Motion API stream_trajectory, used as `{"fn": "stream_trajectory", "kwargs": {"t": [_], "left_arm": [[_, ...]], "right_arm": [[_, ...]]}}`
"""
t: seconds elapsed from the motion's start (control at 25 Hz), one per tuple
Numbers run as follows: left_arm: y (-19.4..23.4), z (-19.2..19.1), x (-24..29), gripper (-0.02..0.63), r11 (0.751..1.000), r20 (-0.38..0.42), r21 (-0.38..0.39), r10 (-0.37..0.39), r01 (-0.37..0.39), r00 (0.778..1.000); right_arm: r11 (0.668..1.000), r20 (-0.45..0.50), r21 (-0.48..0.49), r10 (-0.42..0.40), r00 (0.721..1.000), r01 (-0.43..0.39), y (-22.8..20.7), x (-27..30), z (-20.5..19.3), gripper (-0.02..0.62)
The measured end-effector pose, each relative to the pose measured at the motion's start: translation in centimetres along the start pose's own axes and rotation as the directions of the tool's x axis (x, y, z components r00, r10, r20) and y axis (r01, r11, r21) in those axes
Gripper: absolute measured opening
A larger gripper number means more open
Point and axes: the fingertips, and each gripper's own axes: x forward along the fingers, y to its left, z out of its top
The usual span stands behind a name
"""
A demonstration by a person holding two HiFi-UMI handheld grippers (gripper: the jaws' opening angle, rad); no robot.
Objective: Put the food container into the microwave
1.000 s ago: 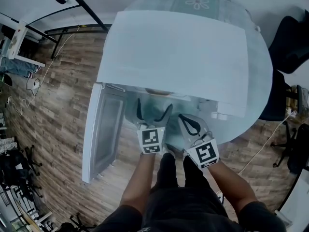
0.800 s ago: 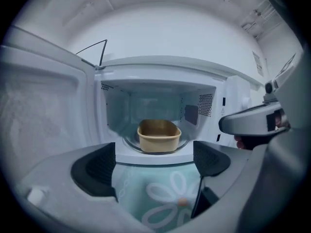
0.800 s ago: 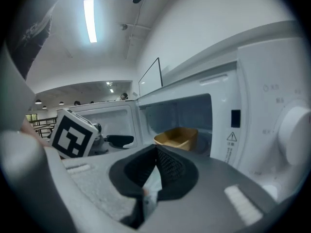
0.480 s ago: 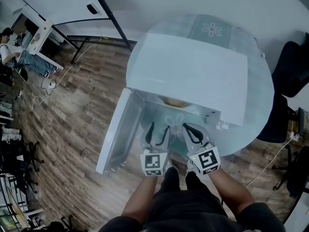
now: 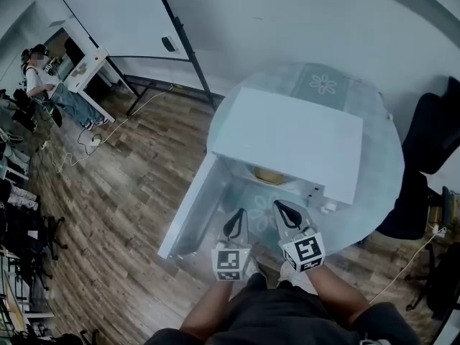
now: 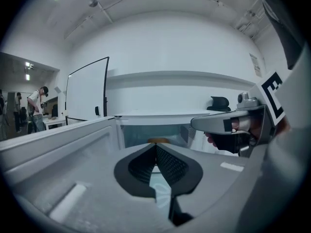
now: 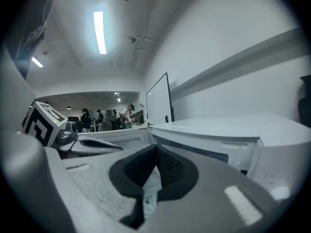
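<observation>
The white microwave (image 5: pixel 287 139) stands on a round glass table (image 5: pixel 377 185) with its door (image 5: pixel 190 207) swung open to the left. The yellowish food container (image 5: pixel 272 175) sits inside the cavity, also visible as an orange rim (image 6: pixel 158 141) in the left gripper view. Both grippers hover in front of the opening, apart from the container. My left gripper (image 5: pixel 239 214) (image 6: pixel 155 147) has just been closing and is shut with nothing between its jaws. My right gripper (image 5: pixel 279 205) (image 7: pixel 155 149) is shut and empty too, beside the microwave's front right corner (image 7: pixel 243 135).
A flower-print placemat (image 5: pixel 323 85) lies behind the microwave. A black chair (image 5: pixel 435 124) stands at the right. A whiteboard on a stand (image 5: pixel 122 16) is at the back left, with people at a desk (image 5: pixel 43 77) beyond. Cables (image 5: pixel 86 139) trail over the wooden floor.
Both grippers have pulled back from the microwave's opening and risen. The left gripper's jaws went from wide open to shut. The container stays in the cavity.
</observation>
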Motion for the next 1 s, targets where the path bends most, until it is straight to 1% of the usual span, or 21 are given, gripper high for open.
{"fn": "stream_trajectory", "kwargs": {"t": [0.16,0.24,0.4,0.48,0.6,0.8,1.0], "left_arm": [[-0.2,1.9,-0.7,0.005,1.0,0.021,0.002,-0.018,0.018,1.0],[-0.2,3.0,-0.9,0.005,1.0,0.039,0.007,-0.021,0.02,0.999],[-0.4,5.3,-2.2,0.005,1.0,0.108,0.008,-0.015,0.015,0.994],[-0.5,6.1,-2.8,0.006,1.0,0.128,0.005,-0.008,0.008,0.992],[-0.5,7.0,-3.4,0.006,1.0,0.139,0.003,-0.005,0.004,0.99],[-0.6,8.0,-3.7,0.006,1.0,0.154,-0.005,-0.006,0.007,0.988],[-0.1,8.2,-4.0,0.006,1.0,0.165,-0.004,-0.004,0.005,0.986]], "right_arm": [[1.0,0.035,-0.001,0.005,0.999,-0.005,0.4,-0.6,1.7,-0.005],[1.0,0.063,-0.009,0.026,0.998,-0.026,0.5,-0.9,2.8,-0.005],[0.997,0.124,-0.035,0.071,0.99,-0.067,0.9,-2.1,5.2,-0.005],[0.996,0.136,-0.06,0.076,0.988,-0.068,1.0,-2.7,6.1,-0.005],[0.995,0.157,-0.087,0.06,0.986,-0.047,1.1,-3.2,7.5,-0.005],[0.991,0.153,-0.132,0.048,0.987,-0.028,1.1,-3.4,8.6,-0.005],[0.991,0.145,-0.129,0.061,0.988,-0.042,1.8,-3.1,8.5,-0.005]]}}
